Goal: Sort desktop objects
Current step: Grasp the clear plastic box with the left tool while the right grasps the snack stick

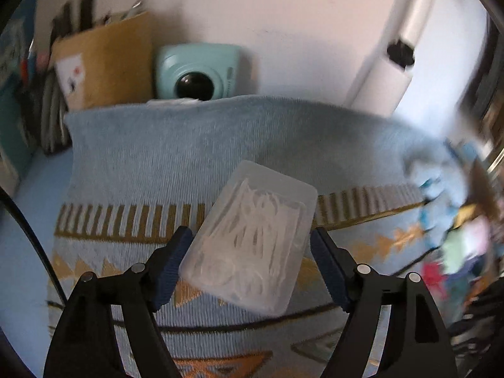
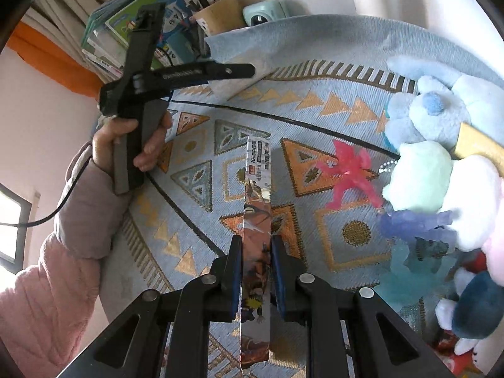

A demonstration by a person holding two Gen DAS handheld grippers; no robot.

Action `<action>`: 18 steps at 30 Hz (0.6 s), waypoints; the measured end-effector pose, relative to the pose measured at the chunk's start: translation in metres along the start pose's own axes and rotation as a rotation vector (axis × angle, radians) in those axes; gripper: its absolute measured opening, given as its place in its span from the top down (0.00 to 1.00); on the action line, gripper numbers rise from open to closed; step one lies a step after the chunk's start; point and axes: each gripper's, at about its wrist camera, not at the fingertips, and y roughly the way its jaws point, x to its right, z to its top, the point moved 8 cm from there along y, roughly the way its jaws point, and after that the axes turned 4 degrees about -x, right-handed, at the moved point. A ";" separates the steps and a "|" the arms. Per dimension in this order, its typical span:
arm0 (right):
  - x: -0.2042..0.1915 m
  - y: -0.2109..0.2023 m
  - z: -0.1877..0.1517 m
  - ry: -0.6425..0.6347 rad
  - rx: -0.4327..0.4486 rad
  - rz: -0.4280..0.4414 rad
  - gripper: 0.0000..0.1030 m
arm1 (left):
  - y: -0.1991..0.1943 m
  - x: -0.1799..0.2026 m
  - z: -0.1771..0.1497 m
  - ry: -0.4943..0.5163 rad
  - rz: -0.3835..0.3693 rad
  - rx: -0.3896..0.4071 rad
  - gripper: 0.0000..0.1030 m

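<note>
My left gripper (image 1: 251, 245) is shut on a clear plastic box of white floss picks (image 1: 252, 245), held tilted above the patterned blue mat (image 1: 157, 163). The left gripper also shows in the right wrist view (image 2: 239, 71), held by a hand in a pink sleeve at the mat's far left. My right gripper (image 2: 255, 245) is shut on a thin printed cartoon box (image 2: 257, 208), held edge-on above the mat (image 2: 356, 195).
A mint camera (image 1: 197, 71), a brown pen holder (image 1: 104, 63) and a white roll (image 1: 382, 72) stand behind the mat. Plush toys (image 2: 441, 157), a pink figure (image 2: 349, 173) and purple and teal figures (image 2: 419, 220) crowd the right. Books (image 2: 126, 28) lean far left.
</note>
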 end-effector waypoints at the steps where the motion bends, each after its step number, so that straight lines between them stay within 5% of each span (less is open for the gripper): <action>1: -0.001 0.002 0.001 0.002 0.001 -0.001 0.83 | 0.004 0.005 0.001 0.038 0.053 -0.005 0.26; 4: -0.004 0.003 0.001 -0.013 0.009 -0.036 0.83 | 0.005 0.014 0.002 0.070 0.110 0.007 0.28; 7: -0.012 0.008 0.000 -0.058 0.011 -0.116 0.83 | -0.001 0.018 -0.003 0.048 0.105 0.019 0.43; 14: -0.030 0.015 -0.004 -0.118 0.035 -0.227 0.68 | -0.050 0.040 -0.030 0.010 0.110 0.075 0.46; 18: -0.039 0.020 -0.006 -0.179 0.081 -0.324 0.71 | -0.086 0.064 -0.042 0.009 0.112 0.111 0.46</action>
